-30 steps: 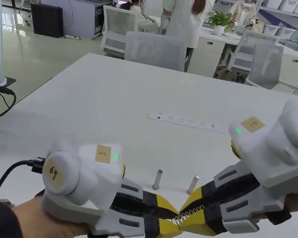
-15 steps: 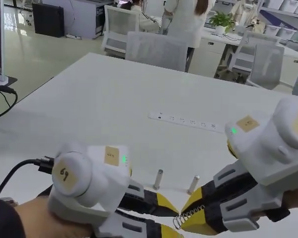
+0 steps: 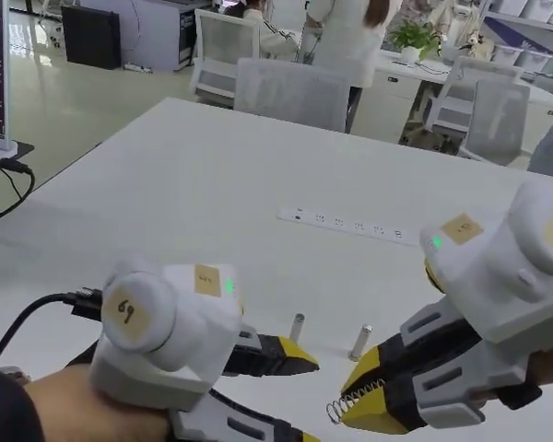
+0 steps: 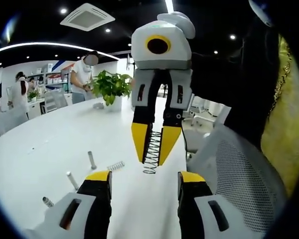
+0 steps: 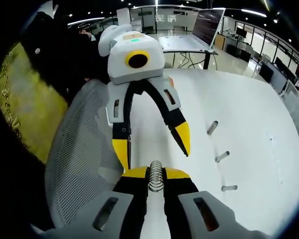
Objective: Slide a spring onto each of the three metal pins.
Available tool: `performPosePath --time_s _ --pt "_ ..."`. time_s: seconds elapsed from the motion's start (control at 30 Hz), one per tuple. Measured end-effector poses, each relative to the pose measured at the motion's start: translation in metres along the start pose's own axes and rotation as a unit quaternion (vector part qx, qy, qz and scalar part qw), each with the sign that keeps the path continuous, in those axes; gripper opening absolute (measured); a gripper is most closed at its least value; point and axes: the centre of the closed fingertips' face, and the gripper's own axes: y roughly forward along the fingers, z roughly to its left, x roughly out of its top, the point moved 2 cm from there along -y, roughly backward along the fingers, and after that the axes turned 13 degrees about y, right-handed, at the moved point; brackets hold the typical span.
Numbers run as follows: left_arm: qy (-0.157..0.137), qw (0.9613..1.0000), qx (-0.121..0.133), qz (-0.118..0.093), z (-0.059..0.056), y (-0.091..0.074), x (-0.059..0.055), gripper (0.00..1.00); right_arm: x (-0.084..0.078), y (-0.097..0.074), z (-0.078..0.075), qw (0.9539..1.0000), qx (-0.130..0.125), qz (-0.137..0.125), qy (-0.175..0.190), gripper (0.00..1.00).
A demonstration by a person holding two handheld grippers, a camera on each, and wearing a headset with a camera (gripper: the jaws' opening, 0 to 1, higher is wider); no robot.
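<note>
R hand-held gripper (image 5: 156, 175) clamps a spring (image 3: 348, 402) by its end, off the tabletop (image 3: 212, 184), near the three pins (image 5: 222, 157). L hand-held gripper (image 4: 143, 177) gapes, nothing in it — loose spring (image 4: 115, 166) lies by pins.

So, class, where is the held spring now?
The spring sits clamped in the right gripper, low in the head view, close to a metal pin.

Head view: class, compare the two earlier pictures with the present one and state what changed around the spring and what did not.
The left gripper opened, came off the spring and drew slightly away. The right gripper kept its grip on the spring. The left pin and right pin stayed upright on the table.
</note>
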Motion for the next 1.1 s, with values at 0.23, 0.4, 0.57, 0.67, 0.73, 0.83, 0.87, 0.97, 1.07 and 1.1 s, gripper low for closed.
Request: performPosePath --time_s 0.23,0.4,0.57,0.67,0.73,0.83,0.87,0.97,1.07,1.1 --pt "-0.025 0.9996 0.015 -0.001 0.005 0.0 -0.003 0.66 -0.001 0.0 -0.001 1.0 0.0 0.003 0.001 0.08" --pt "-0.047 0.9986 0.026 0.0 0.009 0.0 -0.005 0.79 -0.001 0.0 -0.002 1.0 0.0 0.003 0.002 0.08" --pt "-0.061 0.9974 0.038 0.006 0.013 0.0 -0.009 0.88 -0.001 -0.001 -0.002 1.0 -0.001 0.004 0.002 0.08" --pt "-0.066 0.997 0.042 0.004 0.014 -0.001 -0.009 0.91 -0.002 0.0 -0.002 1.0 0.0 0.006 0.002 0.08" --pt "-0.066 0.9966 0.049 0.004 0.016 -0.002 -0.01 0.93 -0.002 0.0 -0.003 1.0 0.0 0.008 0.002 0.08" --pt "-0.068 0.9961 0.055 0.005 0.017 -0.005 -0.01 0.94 -0.002 -0.001 -0.003 1.0 0.0 0.009 0.002 0.08" --pt "-0.07 0.996 0.054 0.006 0.017 -0.006 -0.011 0.94 -0.001 -0.001 -0.004 1.0 -0.001 0.01 0.001 0.08" --pt "-0.075 0.9954 0.059 0.008 0.017 -0.011 -0.012 0.94 -0.001 -0.003 -0.005 0.9999 -0.002 0.011 0.001 0.08" --pt "-0.075 0.9948 0.069 0.008 0.018 -0.019 -0.012 0.94 0.001 -0.004 -0.007 0.9999 -0.004 0.013 0.0 0.08" --pt "-0.076 0.9945 0.072 0.008 0.019 -0.021 -0.012 0.94 0.001 -0.004 -0.007 0.9999 -0.005 0.013 -0.001 0.08"
